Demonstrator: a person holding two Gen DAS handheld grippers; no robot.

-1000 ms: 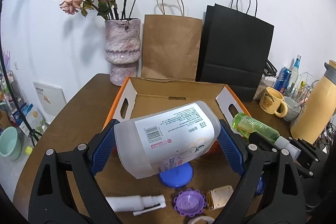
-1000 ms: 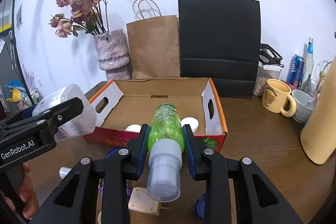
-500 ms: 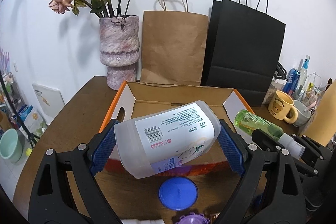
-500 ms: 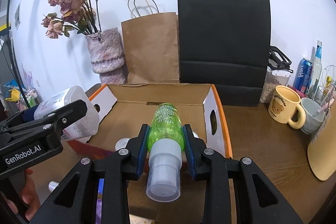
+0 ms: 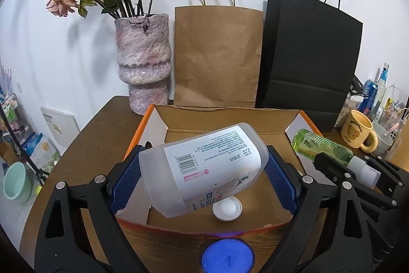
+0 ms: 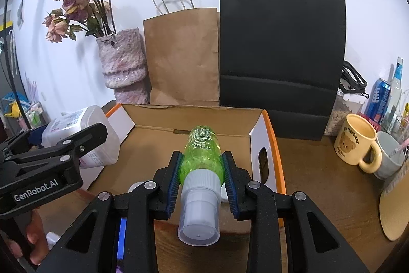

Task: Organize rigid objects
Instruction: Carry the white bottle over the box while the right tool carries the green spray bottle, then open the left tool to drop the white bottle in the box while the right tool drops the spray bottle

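My left gripper (image 5: 203, 172) is shut on a translucent white plastic jug (image 5: 204, 168) with a printed label, held tilted over the near part of an open cardboard box (image 5: 225, 114). My right gripper (image 6: 202, 170) is shut on a green bottle (image 6: 203, 152) with a white cap, held over the box (image 6: 191, 119), cap toward the camera. A white lid (image 5: 227, 208) lies on the box floor under the jug. The jug (image 6: 81, 127) and left gripper show at the left of the right wrist view; the green bottle (image 5: 322, 147) shows at the right of the left wrist view.
A blue lid (image 5: 227, 259) lies on the brown table before the box. Behind the box stand a pink vase (image 5: 143, 68) with dried roses, a brown paper bag (image 5: 217, 55) and a black paper bag (image 5: 309, 55). A yellow mug (image 6: 356, 142) and cans stand at the right.
Both grippers have moved forward with their loads, from in front of the box to over it. The small items on the table have dropped out of view below.
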